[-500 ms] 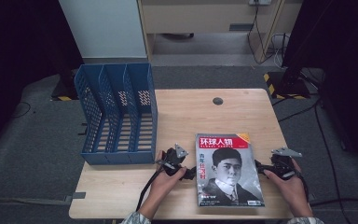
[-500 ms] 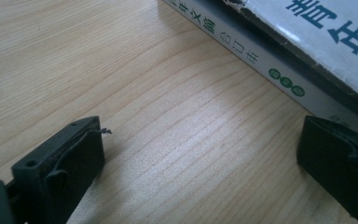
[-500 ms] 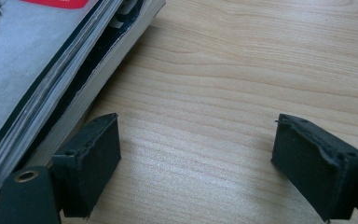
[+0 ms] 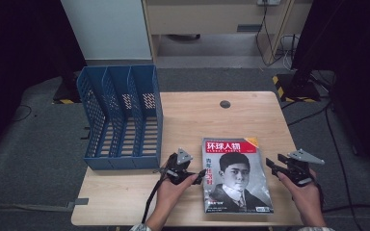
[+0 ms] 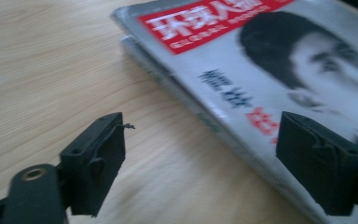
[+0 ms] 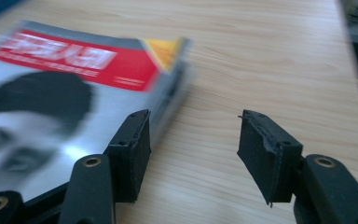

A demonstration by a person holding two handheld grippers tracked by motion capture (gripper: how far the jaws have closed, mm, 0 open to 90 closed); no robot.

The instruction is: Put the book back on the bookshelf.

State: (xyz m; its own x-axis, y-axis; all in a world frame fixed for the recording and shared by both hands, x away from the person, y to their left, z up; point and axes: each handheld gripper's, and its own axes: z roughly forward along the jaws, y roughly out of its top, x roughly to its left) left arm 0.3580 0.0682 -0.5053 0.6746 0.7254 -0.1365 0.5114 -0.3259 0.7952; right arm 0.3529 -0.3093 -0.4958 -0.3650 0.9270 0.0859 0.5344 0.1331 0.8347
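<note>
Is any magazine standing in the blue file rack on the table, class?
No: in the high view the blue file rack has three empty slots, and the magazine lies flat on the table beside it.

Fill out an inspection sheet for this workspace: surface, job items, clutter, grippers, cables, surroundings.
Surface: wooden table, with a round dark grommet near the far edge.
Job's things: magazine lying flat, cover up, at the near right; it looks like two stacked. Blue file rack with three slots at the left.
Clutter: nothing seen.
Grippers: left gripper open at the magazine's left edge, one jaw over the cover, one over the table. Right gripper open off the right edge, apart from it.
Cables: one trails from the left gripper; more lie on the floor at the far right.
Surroundings: grey carpet, pale cabinet behind.
</note>
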